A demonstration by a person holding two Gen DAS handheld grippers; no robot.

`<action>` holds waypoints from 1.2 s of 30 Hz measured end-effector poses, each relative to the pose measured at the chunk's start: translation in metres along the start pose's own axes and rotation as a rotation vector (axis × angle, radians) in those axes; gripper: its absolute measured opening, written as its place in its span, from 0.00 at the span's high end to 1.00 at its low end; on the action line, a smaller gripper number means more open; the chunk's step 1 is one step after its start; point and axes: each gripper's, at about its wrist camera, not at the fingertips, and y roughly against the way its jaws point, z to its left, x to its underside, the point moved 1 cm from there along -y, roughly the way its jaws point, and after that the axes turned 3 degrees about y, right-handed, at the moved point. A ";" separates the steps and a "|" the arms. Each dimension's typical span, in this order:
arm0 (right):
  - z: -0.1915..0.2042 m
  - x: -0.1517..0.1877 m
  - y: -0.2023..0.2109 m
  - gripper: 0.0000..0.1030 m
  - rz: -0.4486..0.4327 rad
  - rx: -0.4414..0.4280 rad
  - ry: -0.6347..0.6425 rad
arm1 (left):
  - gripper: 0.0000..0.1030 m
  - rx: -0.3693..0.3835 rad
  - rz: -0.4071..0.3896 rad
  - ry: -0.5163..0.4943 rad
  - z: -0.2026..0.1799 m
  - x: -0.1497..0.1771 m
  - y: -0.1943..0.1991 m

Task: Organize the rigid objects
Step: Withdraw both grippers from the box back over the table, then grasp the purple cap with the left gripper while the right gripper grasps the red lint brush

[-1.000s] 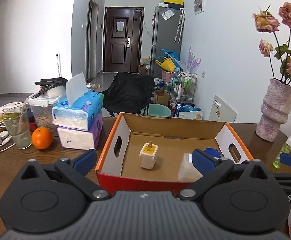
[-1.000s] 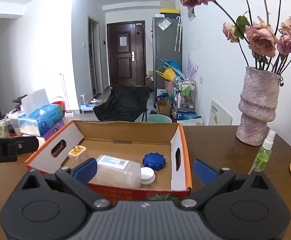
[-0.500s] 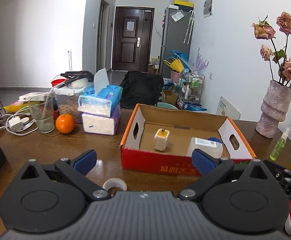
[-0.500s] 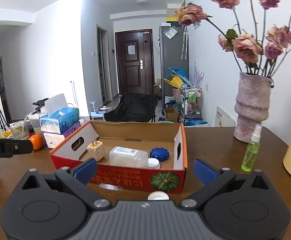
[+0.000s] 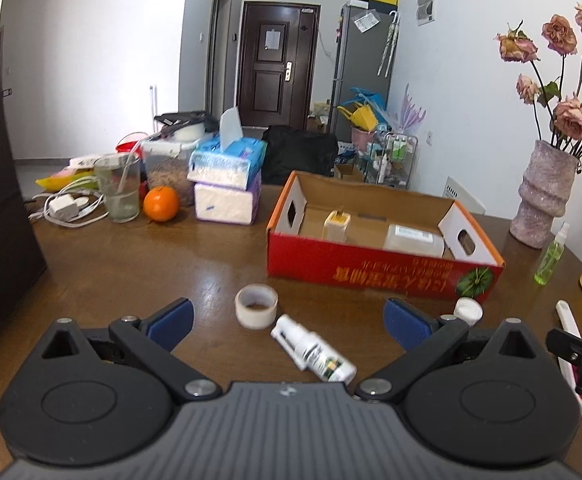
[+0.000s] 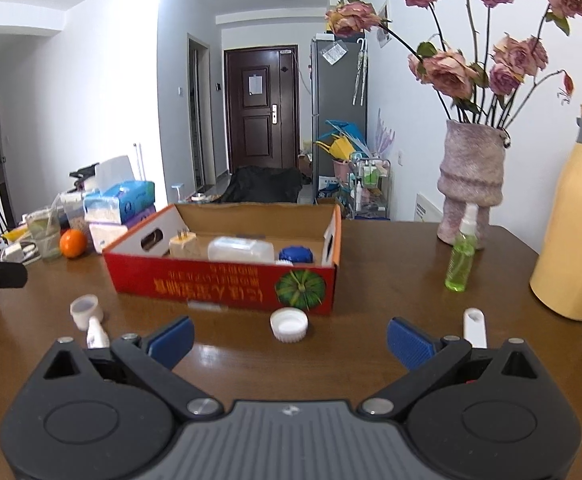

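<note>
Both sets of tongs, left gripper [image 5: 287,316] and right gripper [image 6: 289,338], hang spread and empty; I'd lower the left squarely across the spray bottle [image 5: 313,350] lying nearest, then carry it to the red box [image 5: 379,270] beyond.

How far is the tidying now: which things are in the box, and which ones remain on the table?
Done: the cardboard box holds a plug adapter, a clear container and a blue lid. In hand: nothing; the left gripper and right gripper are open. Left: the tape roll, small spray bottle, white cap and white stick lie outside.
</note>
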 end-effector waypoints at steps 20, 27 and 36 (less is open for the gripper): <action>-0.031 0.057 0.040 0.00 0.044 0.065 -0.032 | 0.00 0.012 0.143 -0.063 -0.005 0.069 0.000; -0.045 0.062 0.047 0.00 0.037 0.095 -0.049 | 0.00 0.010 0.170 -0.077 -0.018 0.085 -0.017; -0.062 0.069 0.047 0.00 0.046 0.125 -0.056 | 0.47 -0.012 0.220 -0.073 -0.028 0.098 -0.047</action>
